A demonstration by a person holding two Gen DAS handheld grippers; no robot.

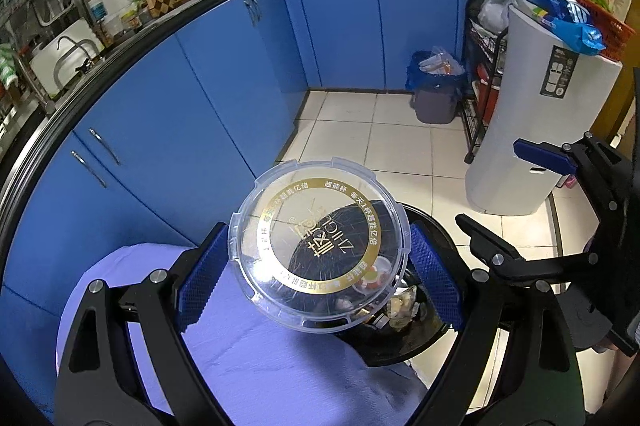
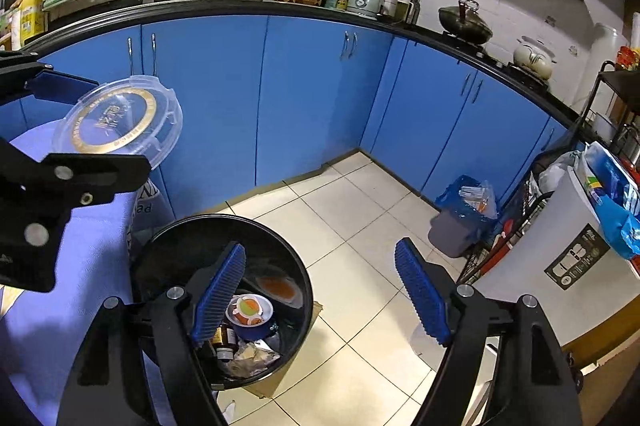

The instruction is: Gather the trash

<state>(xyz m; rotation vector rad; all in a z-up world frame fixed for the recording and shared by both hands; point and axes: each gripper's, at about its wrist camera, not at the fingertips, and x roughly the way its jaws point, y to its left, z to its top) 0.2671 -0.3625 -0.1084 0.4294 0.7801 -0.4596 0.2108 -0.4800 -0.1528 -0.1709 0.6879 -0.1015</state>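
Observation:
My left gripper [image 1: 318,230] is shut on a round clear plastic lid [image 1: 320,246] with a gold ring and print, its blue pads [image 1: 200,278] pressing on opposite edges. The lid hangs tilted above the near rim of a black round bin [image 1: 434,230]. In the right wrist view the same lid [image 2: 120,122] sits in the left gripper [image 2: 120,124] at the far left. My right gripper [image 2: 320,248] is open with nothing between its fingers, partly over the black bin [image 2: 224,222]. Inside the bin lie a blue bowl [image 2: 250,326], brown bottles and wrappers. The right gripper [image 1: 488,182] also shows at the right of the left wrist view.
A purple cloth-covered table [image 1: 260,358] stands against the black bin's left side. Blue cabinets [image 2: 312,98] run along the back under a black counter. A small grey bin with a blue liner [image 2: 456,226] and a tall white appliance [image 2: 560,266] stand at the right on the tiled floor.

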